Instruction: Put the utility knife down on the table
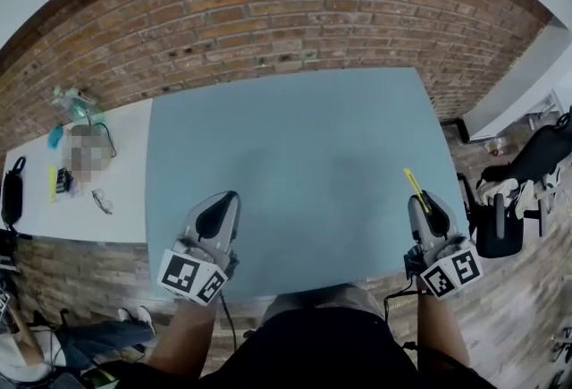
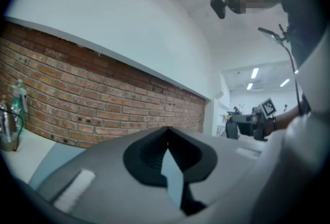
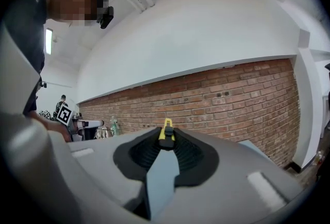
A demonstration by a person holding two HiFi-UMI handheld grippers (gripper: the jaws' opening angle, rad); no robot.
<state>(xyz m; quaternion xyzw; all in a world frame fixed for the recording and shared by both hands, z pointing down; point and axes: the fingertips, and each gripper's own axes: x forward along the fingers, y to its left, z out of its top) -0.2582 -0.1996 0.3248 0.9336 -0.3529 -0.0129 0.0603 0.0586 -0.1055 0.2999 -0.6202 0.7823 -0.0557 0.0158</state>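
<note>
R gripper [image 1: 428,199] is clamping the yellow utility knife [image 1: 414,184] at the blue-gray table [image 1: 304,146]'s right edge; L gripper [image 1: 227,198] is holding its jaws together, nothing btwn; brick wall [image 1: 268,12] is running behind.

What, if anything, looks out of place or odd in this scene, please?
Nothing stands out. The knife is held in the right gripper, pointing forward over the right side of the table, not yet set down. I see nothing spilled, askew or damaged.
</note>
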